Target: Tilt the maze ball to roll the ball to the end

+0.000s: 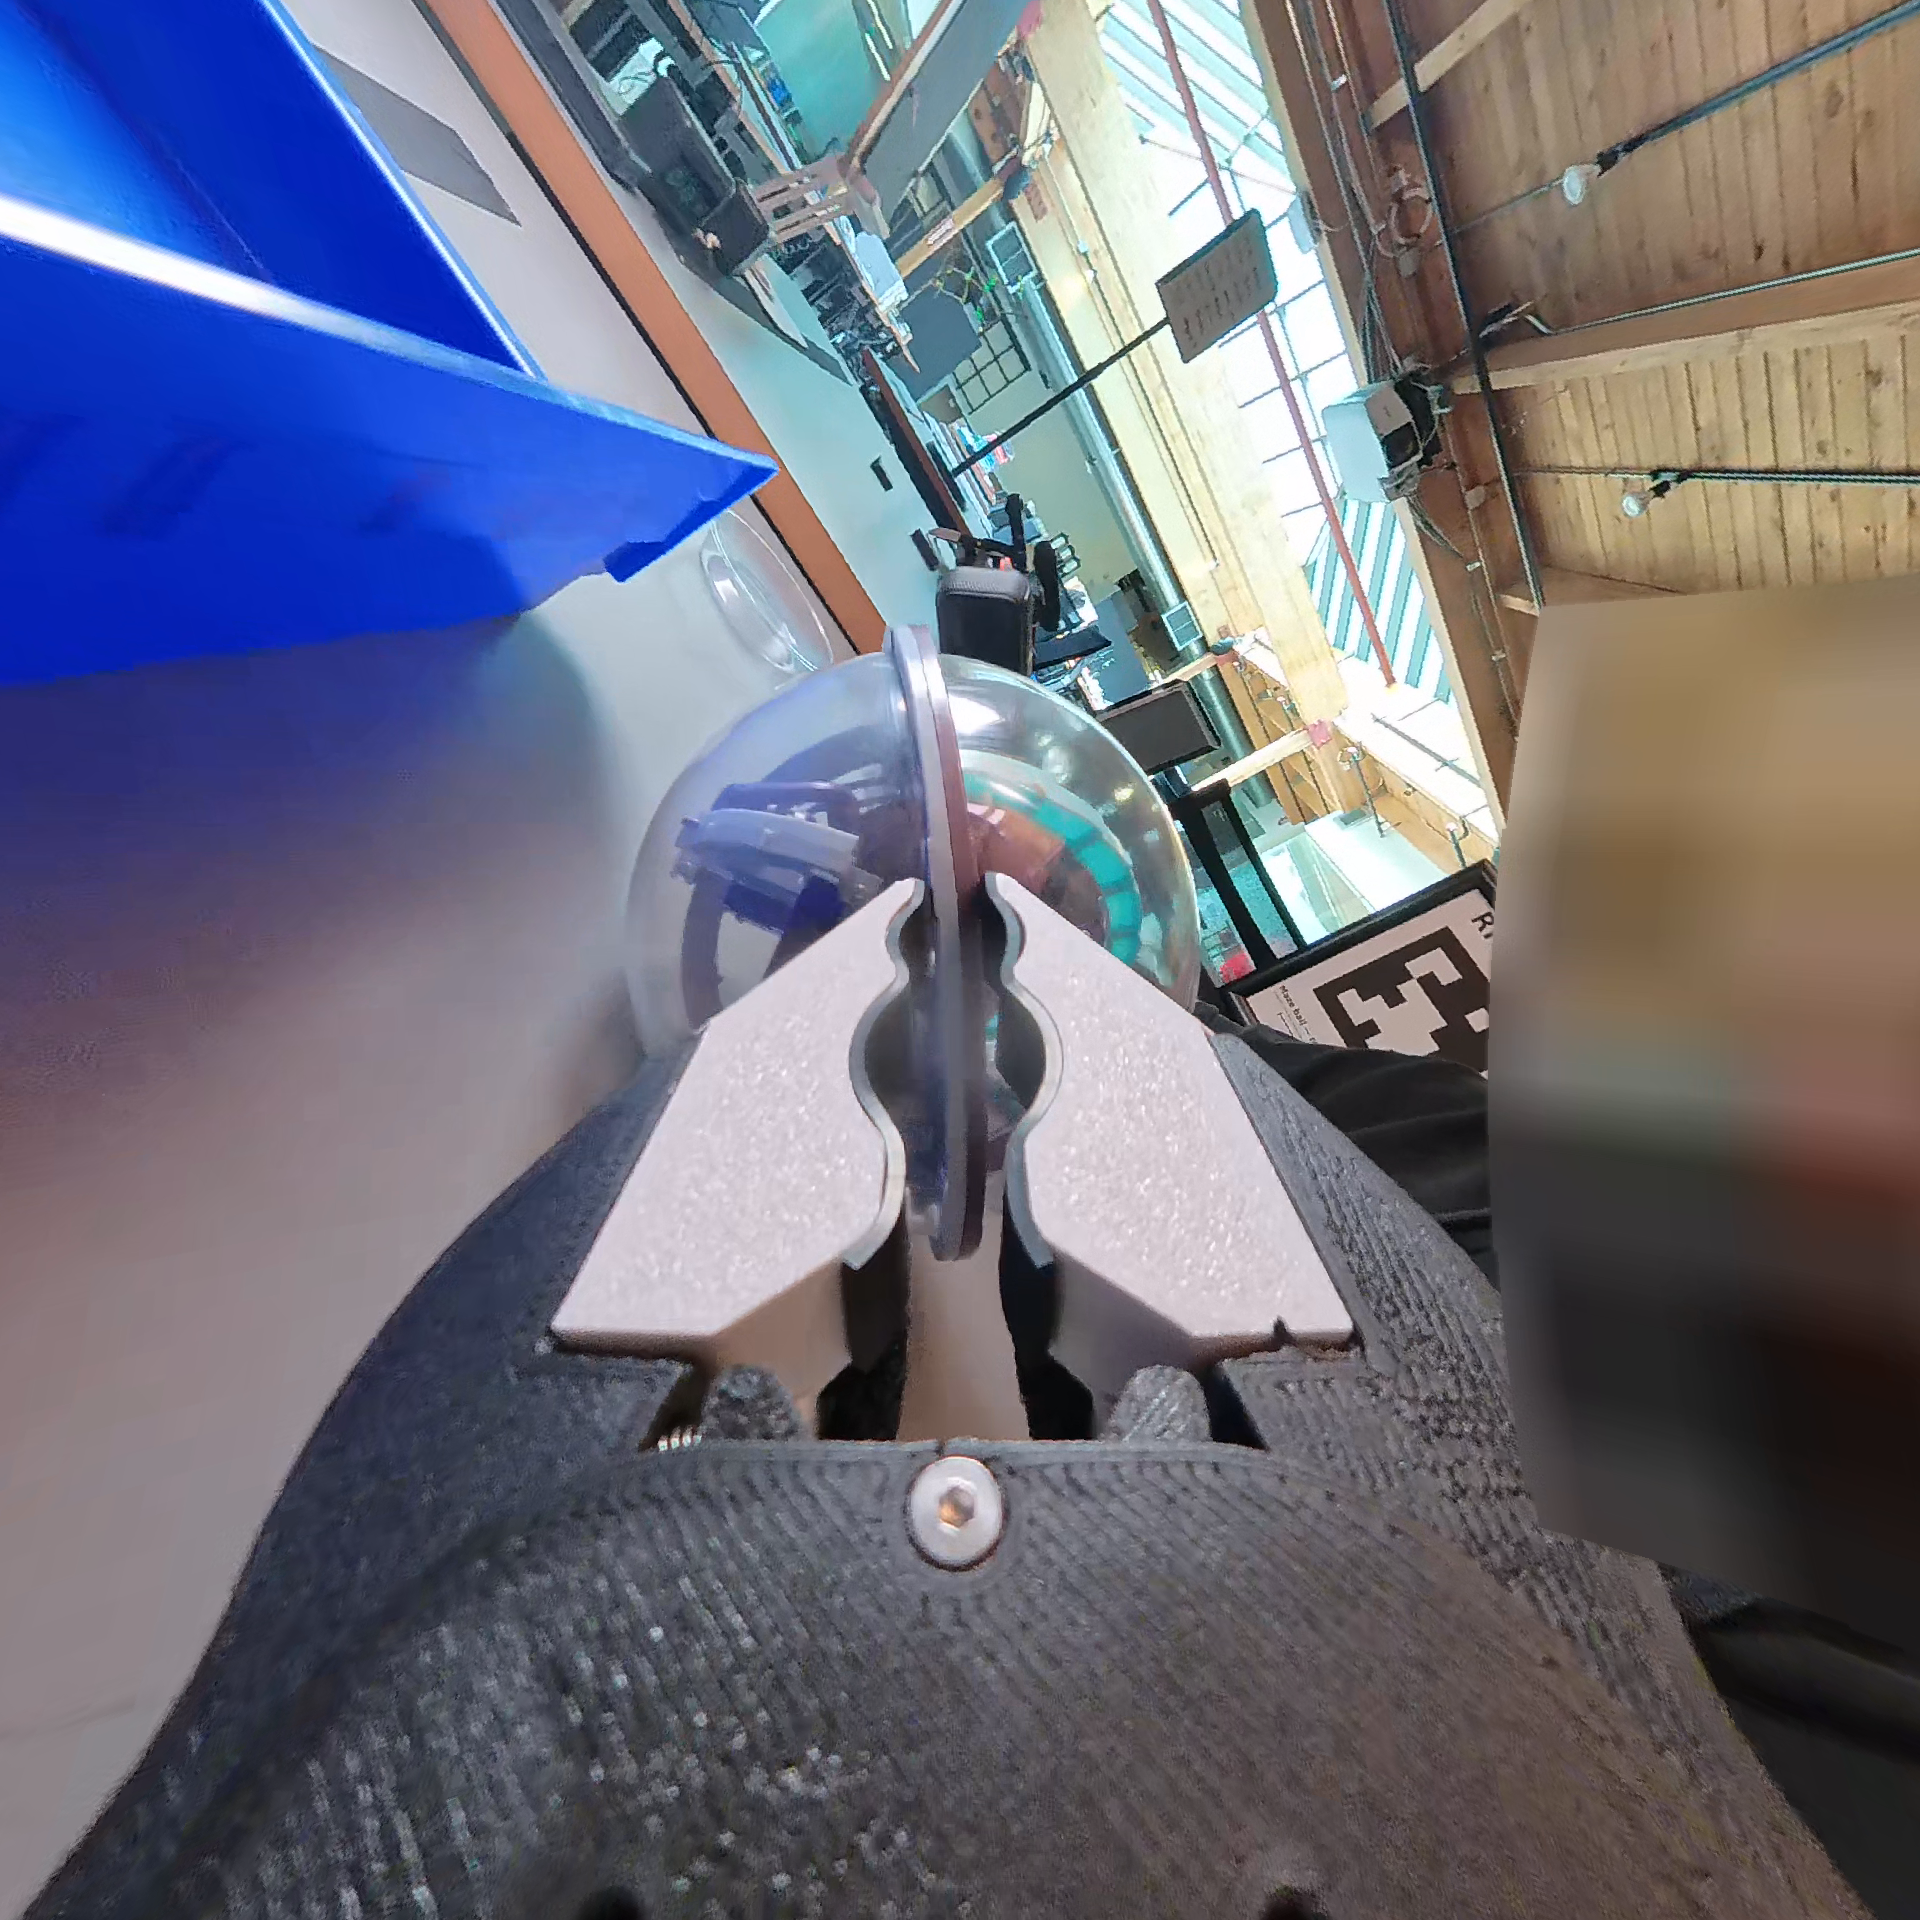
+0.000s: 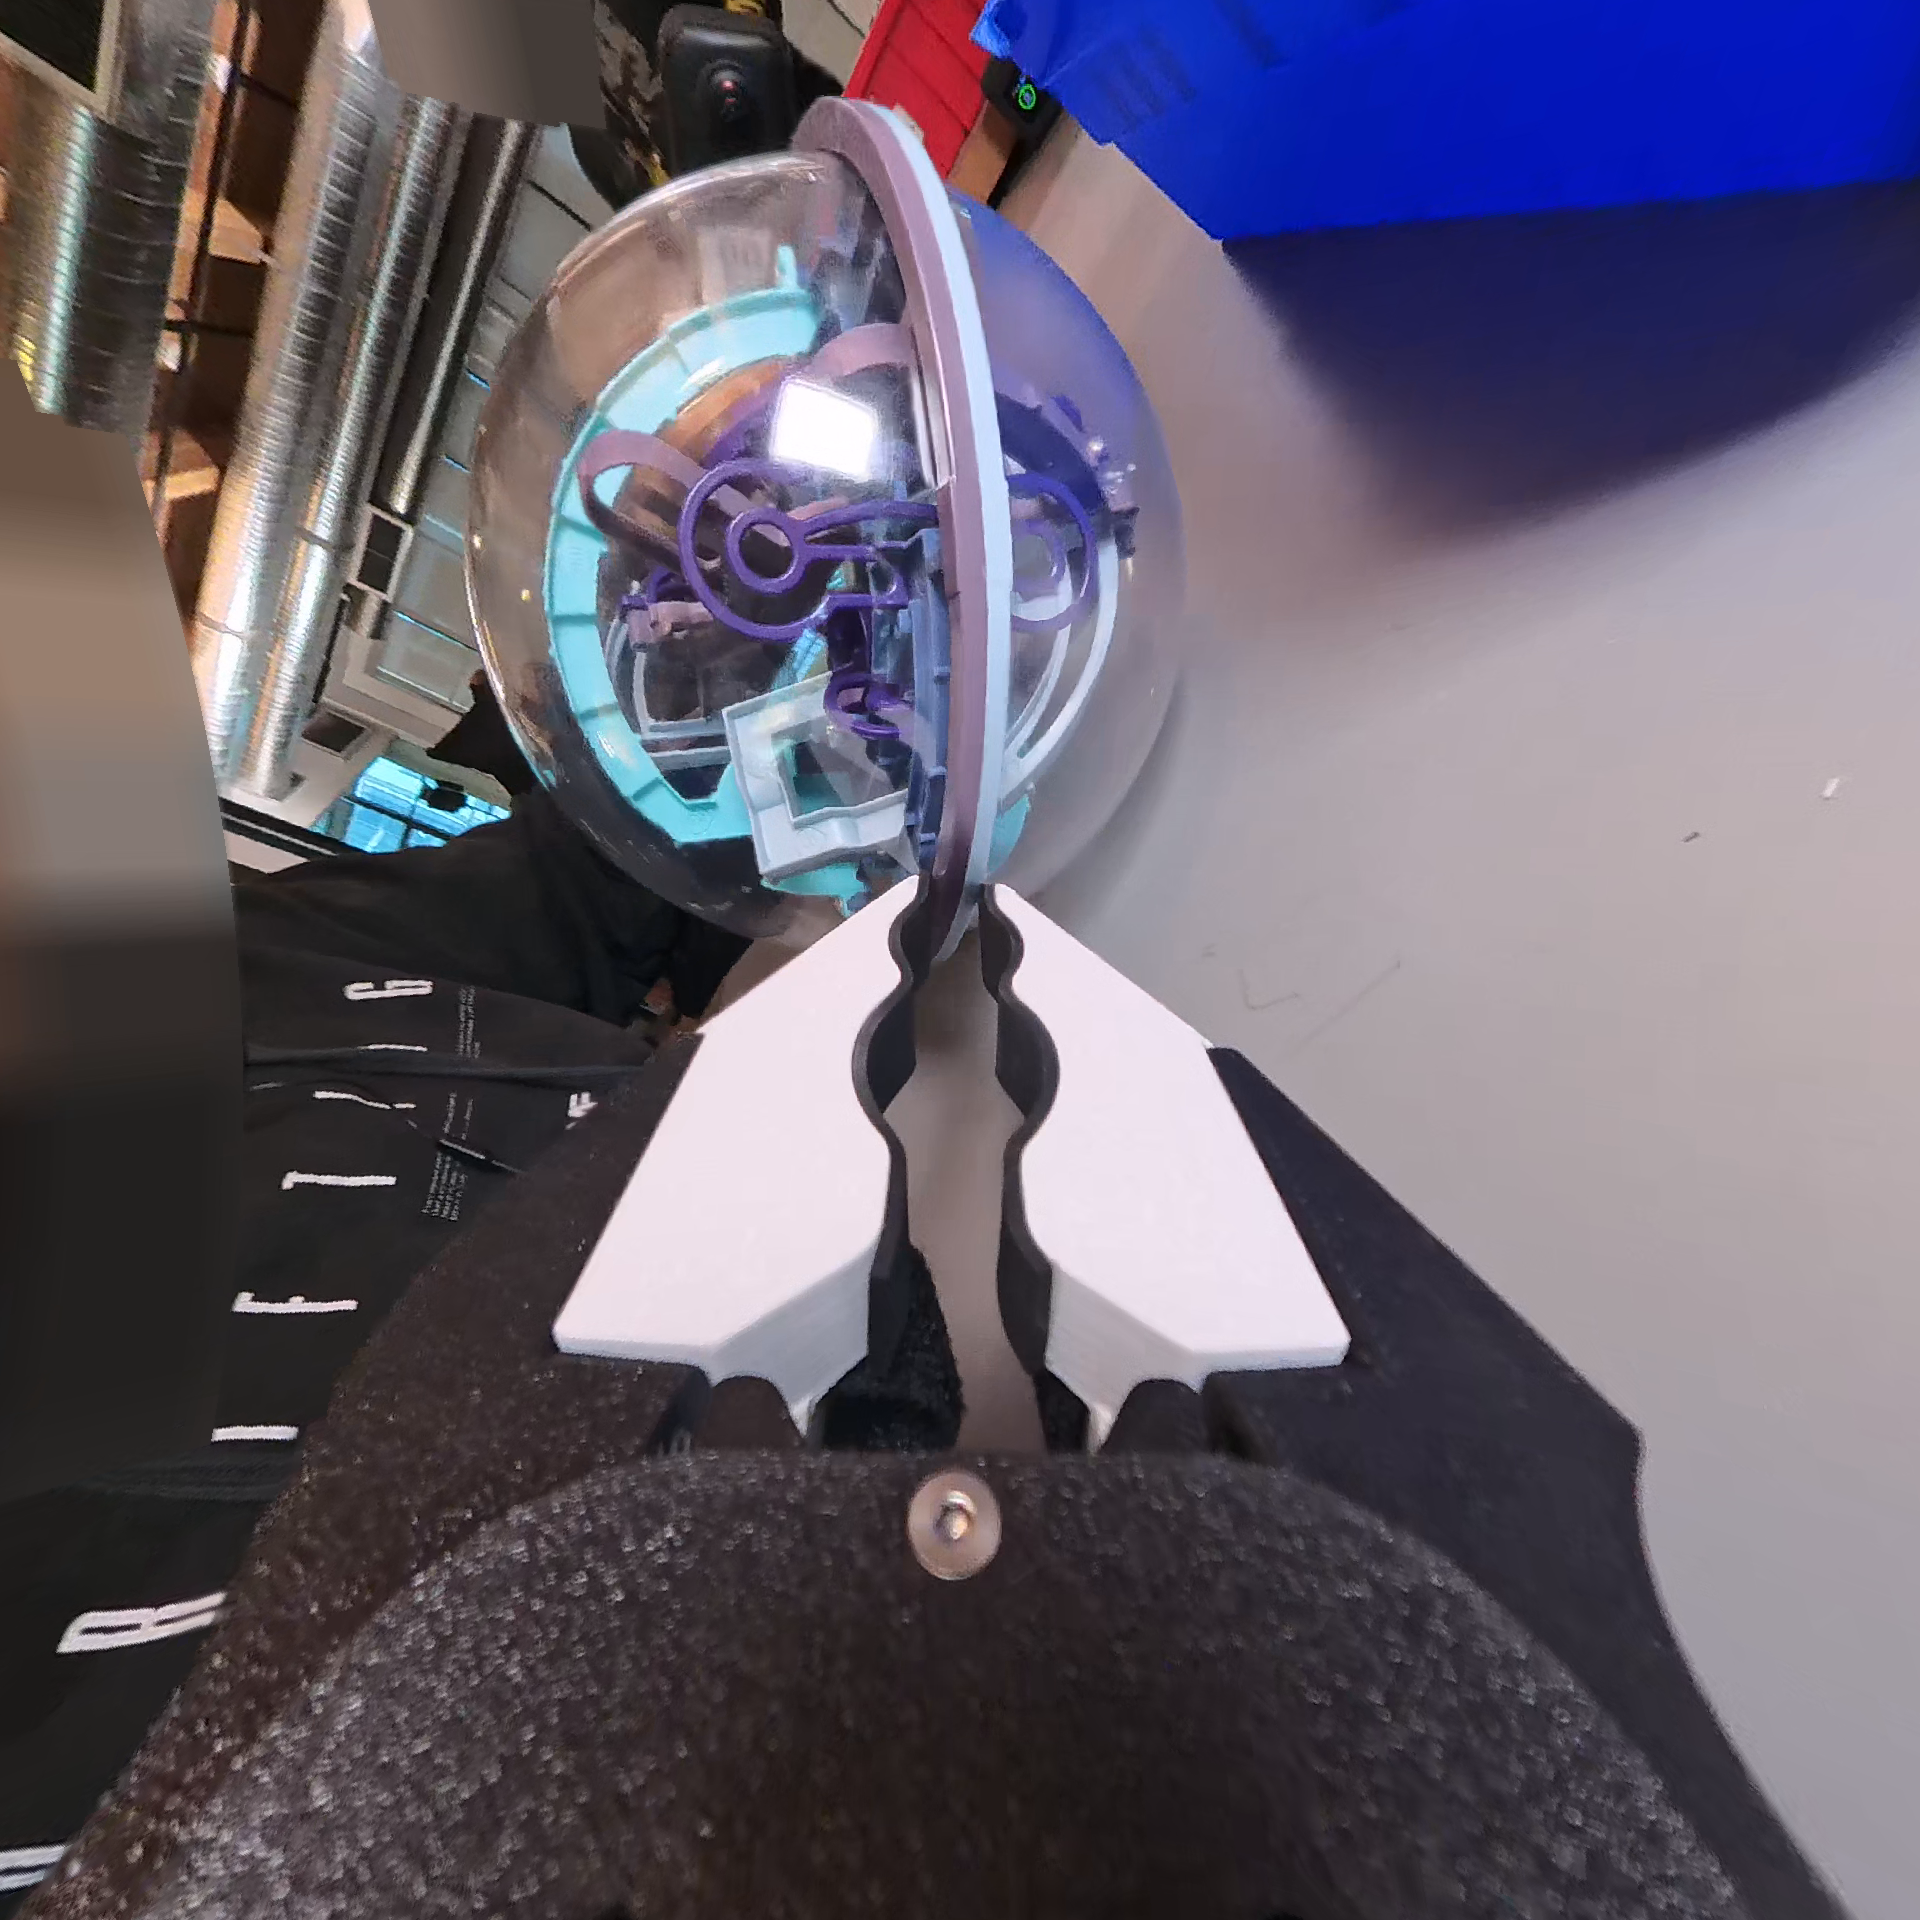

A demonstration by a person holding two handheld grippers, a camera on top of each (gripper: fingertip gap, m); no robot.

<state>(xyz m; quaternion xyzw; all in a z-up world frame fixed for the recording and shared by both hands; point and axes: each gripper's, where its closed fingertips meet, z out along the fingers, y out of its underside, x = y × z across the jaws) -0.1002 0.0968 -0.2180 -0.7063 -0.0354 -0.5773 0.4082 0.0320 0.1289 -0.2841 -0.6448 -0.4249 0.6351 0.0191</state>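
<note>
The maze ball [image 1: 790, 831] is a clear sphere with purple, teal and grey tracks inside and a flat grey-purple rim around its middle. It is held in the air, tilted. My left gripper [image 1: 951, 904] is shut on the rim, which runs deep between its white fingers [image 1: 769, 1132]. In the right wrist view the maze ball [image 2: 727, 540] fills the upper middle. My right gripper [image 2: 948, 896] is shut on the opposite edge of the rim, pinching it at the fingertips. The small rolling ball inside cannot be made out.
A blue bin [image 1: 260, 436] stands on the grey table [image 1: 260, 935] at the upper left; it also shows in the right wrist view [image 2: 1507, 104]. A clear dome [image 1: 764, 597] lies beyond the ball. A black-and-white marker card [image 1: 1392, 987] and a person's dark clothing [image 2: 395, 1039] are close by.
</note>
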